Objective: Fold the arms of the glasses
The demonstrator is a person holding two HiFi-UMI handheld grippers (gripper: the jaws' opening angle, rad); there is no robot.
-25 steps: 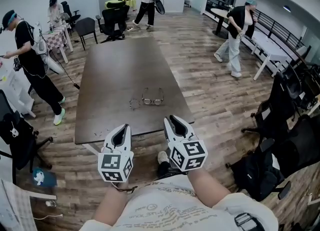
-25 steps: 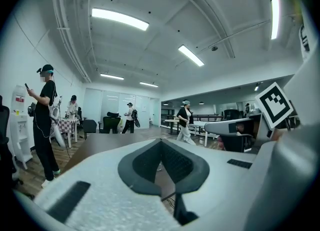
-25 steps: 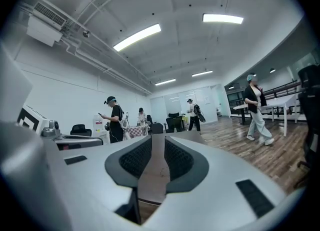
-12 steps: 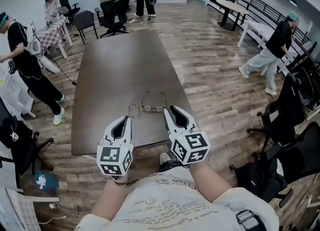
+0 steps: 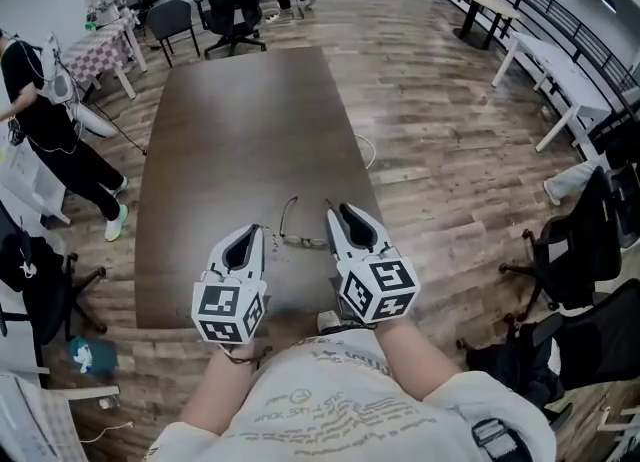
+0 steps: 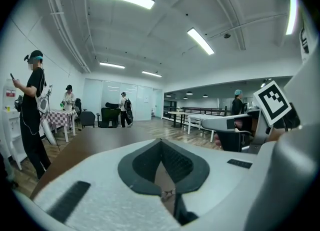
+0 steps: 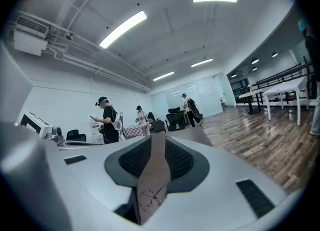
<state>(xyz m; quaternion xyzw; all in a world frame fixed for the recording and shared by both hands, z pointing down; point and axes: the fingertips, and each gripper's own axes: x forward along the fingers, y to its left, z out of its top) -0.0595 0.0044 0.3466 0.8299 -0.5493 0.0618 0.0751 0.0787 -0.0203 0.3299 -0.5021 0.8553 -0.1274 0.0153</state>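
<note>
A pair of thin-rimmed glasses [image 5: 303, 239] lies with its arms spread near the front edge of the dark brown table [image 5: 240, 130]. It sits just ahead of both grippers and between their tips. My left gripper [image 5: 248, 234] hovers at the table's edge to the left of the glasses, jaws shut and holding nothing. My right gripper [image 5: 344, 216] hangs to their right, jaws a little apart and empty. In the left gripper view the glasses [image 6: 168, 192] show small below the closed left gripper [image 6: 161, 142]. In the right gripper view the glasses [image 7: 150, 196] show through the gap of the right gripper [image 7: 158, 145].
A white cable [image 5: 366, 151] hangs off the table's right edge. A person [image 5: 40, 120] stands at the left by a checked table [image 5: 95, 55]. Black office chairs [image 5: 235, 15] stand beyond the far end, more chairs [image 5: 575, 250] and white tables [image 5: 570, 75] at the right.
Both grippers have come forward to the table's front edge, so the glasses now lie right at their tips. Neither gripper touches them. People in the background have walked on.
</note>
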